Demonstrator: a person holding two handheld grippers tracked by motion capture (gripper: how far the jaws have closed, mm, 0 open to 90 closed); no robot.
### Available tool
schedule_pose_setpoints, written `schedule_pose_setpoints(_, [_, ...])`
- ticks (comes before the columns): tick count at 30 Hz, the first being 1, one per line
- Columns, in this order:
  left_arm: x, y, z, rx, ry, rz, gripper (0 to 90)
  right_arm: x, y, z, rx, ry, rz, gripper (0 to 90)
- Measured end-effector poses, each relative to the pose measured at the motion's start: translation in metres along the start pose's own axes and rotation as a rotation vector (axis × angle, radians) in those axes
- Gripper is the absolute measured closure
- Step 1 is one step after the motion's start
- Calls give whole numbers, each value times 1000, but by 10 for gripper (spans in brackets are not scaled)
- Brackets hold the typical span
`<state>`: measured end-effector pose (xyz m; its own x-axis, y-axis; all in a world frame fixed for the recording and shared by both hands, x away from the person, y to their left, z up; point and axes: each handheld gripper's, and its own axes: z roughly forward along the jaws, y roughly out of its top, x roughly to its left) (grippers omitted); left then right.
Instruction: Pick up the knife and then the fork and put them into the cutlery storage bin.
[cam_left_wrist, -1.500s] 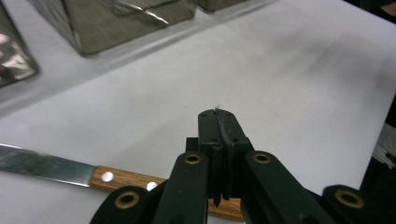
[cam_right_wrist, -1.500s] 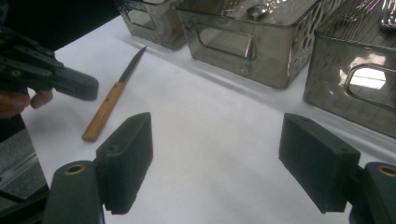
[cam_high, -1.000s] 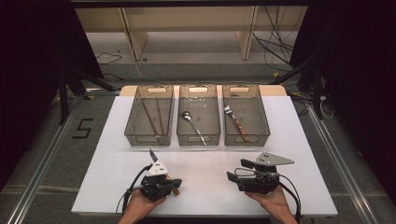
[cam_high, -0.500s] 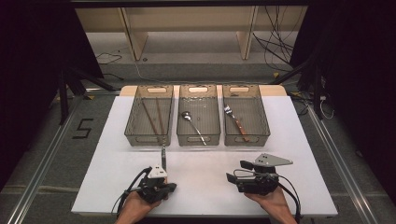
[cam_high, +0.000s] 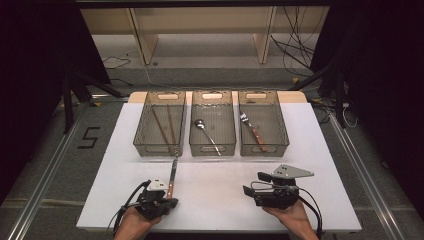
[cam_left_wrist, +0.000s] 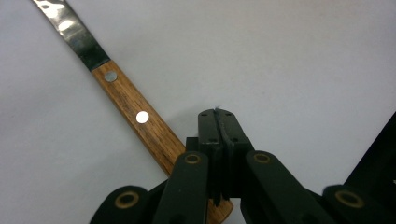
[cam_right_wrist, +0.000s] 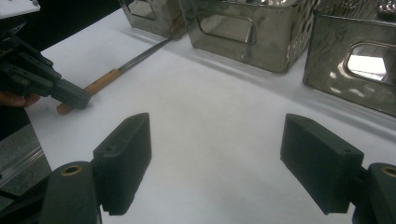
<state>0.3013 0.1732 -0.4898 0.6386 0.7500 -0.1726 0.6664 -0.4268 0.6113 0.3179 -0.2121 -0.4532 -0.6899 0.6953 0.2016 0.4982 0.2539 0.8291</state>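
Item: wooden-handled steel knife (cam_high: 172, 175), lower left of frame, flat on white table (cam_high: 225, 200).
Left gripper (cam_left_wrist: 217, 122): jaws together, empty, over handle end.
Right gripper (cam_right_wrist: 219, 161): jaws apart.
Risk: closed jaws likely nudge knife aside.

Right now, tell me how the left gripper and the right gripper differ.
Jaws: the left gripper has its jaws pressed together, while the right gripper has them spread wide.
Surroundings: the left gripper sits against the wooden handle of the knife; the right gripper faces bare white table.
Top: the right gripper carries a grey three-cornered plate; the left one has none.
Shared: each is held in a hand near the table's near edge, and neither has anything between its jaws.
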Motion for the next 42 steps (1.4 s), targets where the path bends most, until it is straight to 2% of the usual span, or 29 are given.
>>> schedule_pose_setpoints(7, [15, -5, -10, 13, 54, -38, 887, 0, 0, 0, -1, -1, -4, 255])
schedule_pose_setpoints(11, [22, -7, -14, 19, 110, -48, 887, 0, 0, 0, 2, -3, -2, 256])
schedule_pose_setpoints(14, [25, -7, -16, 18, 113, -52, 873, -1, -1, 0, 1, -4, -3, 256])
schedule_pose_setpoints(18, [25, -3, -21, -12, 113, -59, 828, -1, 0, 0, 0, -4, -1, 256])
schedule_pose_setpoints(20, [26, 1, -25, -27, 119, -65, 778, -1, 0, 0, -1, -4, 0, 257])
schedule_pose_setpoints(22, [28, 6, -30, -37, 137, -86, 686, -1, 0, 0, 0, -5, -1, 257])
schedule_pose_setpoints(25, [32, 13, -34, -48, 188, -130, 523, -1, 0, 0, 1, -4, -1, 256])
schedule_pose_setpoints(28, [36, 19, -31, 4, 189, -173, 444, 0, 0, 1, 3, -4, -3, 256])
schedule_pose_setpoints(31, [37, 22, -23, 65, 215, -181, 356, 0, 0, 0, 2, -3, 0, 256])
schedule_pose_setpoints(34, [36, 24, -18, 98, 222, -170, 355, -1, 0, 0, -2, -4, 2, 256])
schedule_pose_setpoints(37, [37, 23, -12, 137, 229, -164, 395, -1, 0, 0, -3, -5, 1, 257])
schedule_pose_setpoints(40, [36, 22, -8, 143, 213, -154, 466, -1, 0, 0, -1, -4, 0, 258])
schedule_pose_setpoints(42, [36, 22, -7, 143, 231, -147, 498, 0, 0, 0, 2, -2, 0, 259])
